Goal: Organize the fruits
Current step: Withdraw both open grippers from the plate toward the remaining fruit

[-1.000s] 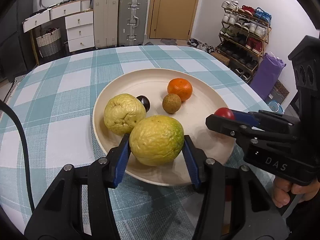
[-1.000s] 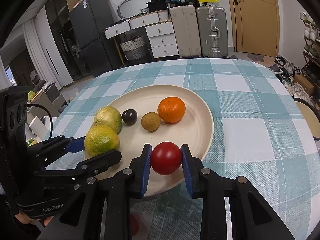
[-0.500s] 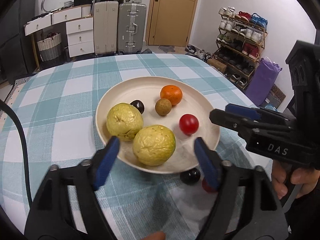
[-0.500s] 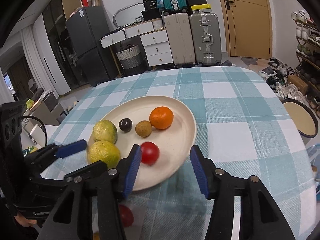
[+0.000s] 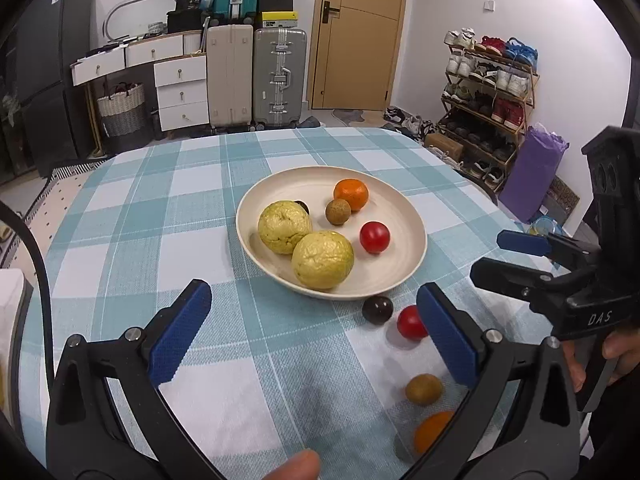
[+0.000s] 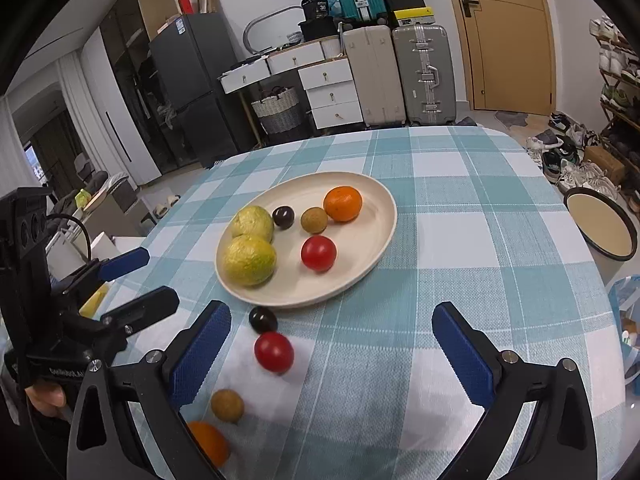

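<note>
A teal-and-white checked cloth (image 5: 168, 220) covers the worktop. Behind it two suitcases, one beige (image 5: 229, 76) and one silver (image 5: 279, 78), stand upright side by side against the wall, next to white drawers (image 5: 181, 94) and a woven basket (image 5: 121, 110). A wooden door (image 5: 360, 34) is shut. A shoe rack (image 5: 486, 88) lines the right wall, with a purple bag (image 5: 530, 174) near it.

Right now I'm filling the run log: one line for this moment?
left gripper open | right gripper open | plate holds six fruits | four fruits on tablecloth

Teal-and-white checked tablecloth (image 6: 460, 208), cream plate (image 6: 380, 196), yellow-green guavas (image 6: 249, 259), red tomato (image 6: 318, 253), orange tangerine (image 6: 343, 203).
</note>
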`<state>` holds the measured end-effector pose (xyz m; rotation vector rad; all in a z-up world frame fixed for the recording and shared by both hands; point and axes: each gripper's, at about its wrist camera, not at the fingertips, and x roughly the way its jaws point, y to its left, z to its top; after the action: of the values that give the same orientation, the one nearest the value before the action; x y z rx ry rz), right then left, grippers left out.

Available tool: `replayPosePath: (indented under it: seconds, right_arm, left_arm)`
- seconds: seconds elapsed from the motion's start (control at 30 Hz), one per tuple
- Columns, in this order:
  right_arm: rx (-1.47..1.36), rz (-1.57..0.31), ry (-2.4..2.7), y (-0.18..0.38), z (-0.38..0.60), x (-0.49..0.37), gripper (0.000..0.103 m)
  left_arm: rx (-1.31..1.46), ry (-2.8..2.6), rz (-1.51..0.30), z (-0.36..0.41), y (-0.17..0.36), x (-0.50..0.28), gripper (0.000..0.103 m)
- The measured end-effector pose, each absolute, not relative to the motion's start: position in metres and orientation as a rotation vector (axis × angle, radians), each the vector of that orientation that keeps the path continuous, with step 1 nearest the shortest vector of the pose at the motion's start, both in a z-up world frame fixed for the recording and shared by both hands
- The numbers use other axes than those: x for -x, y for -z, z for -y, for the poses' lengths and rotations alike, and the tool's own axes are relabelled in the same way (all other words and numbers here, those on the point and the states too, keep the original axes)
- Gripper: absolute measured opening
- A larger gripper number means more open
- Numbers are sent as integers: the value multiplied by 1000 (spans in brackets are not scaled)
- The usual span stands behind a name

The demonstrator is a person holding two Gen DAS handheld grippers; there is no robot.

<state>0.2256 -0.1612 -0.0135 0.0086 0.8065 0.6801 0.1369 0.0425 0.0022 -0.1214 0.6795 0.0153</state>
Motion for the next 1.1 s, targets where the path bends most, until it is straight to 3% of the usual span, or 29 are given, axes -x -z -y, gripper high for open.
replayPosePath:
  seconds: [1.1]
  right_arm:
    - [109,-866,-667,37,185,-149,103]
  left_arm:
    - [106,29,-763,-6,23,-58,102]
